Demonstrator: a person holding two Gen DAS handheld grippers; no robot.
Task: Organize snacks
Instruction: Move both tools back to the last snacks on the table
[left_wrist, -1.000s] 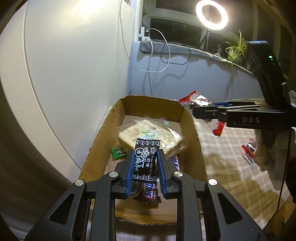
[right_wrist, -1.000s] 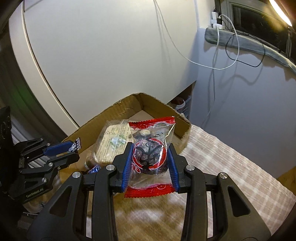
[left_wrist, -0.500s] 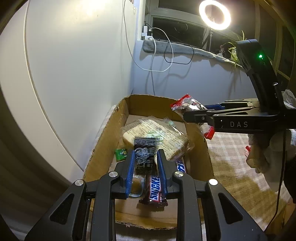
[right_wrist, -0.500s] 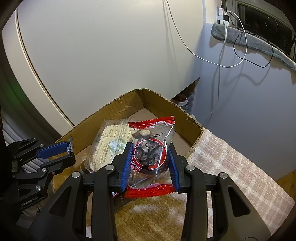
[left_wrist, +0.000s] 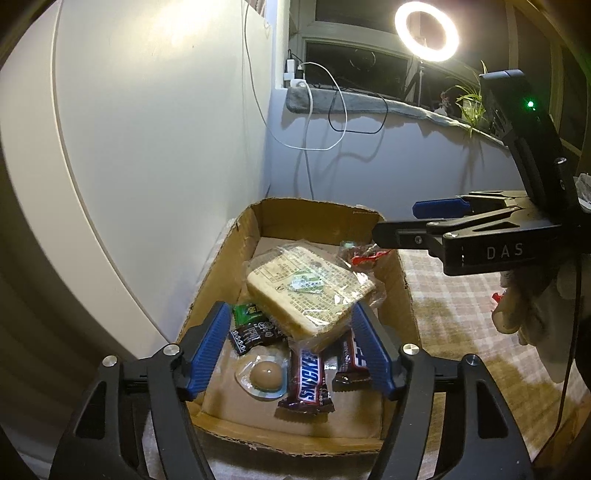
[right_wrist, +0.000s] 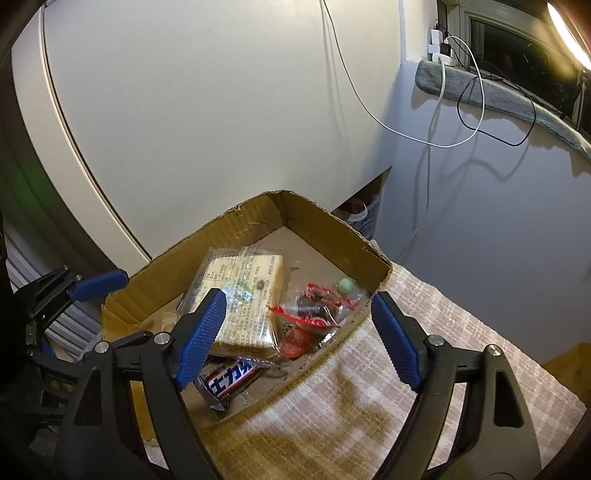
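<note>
The left claw (left_wrist: 290, 349) and right claw (right_wrist: 299, 336) are both opening over the box (left_wrist: 404, 291), nothing between their pads; the snacks lie inside, the red pack (right_wrist: 314, 312) beside the cracker pack (right_wrist: 240, 295). These look light, crinkly and slippery; I'd pinch a sealed edge, since the crackers probably crush.

The cardboard box (left_wrist: 221, 266) is plain brown. Inside it, the large clear packet (left_wrist: 308, 291) shows a pale yellow block under small dark print with a green mark. The Snickers bar (left_wrist: 308, 380) is dark brown with white lettering edged in blue. A small sachet (left_wrist: 248, 312) is green, and the black wrapper (left_wrist: 255, 334) carries white print. The red-and-clear packet (right_wrist: 314, 306) has dark contents. The bench (right_wrist: 369, 406) wears a beige and white checked cloth. Each hand-held gripper is black with ribbed blue pads (left_wrist: 207, 350). The ring light (left_wrist: 426, 29) glows white.
</note>
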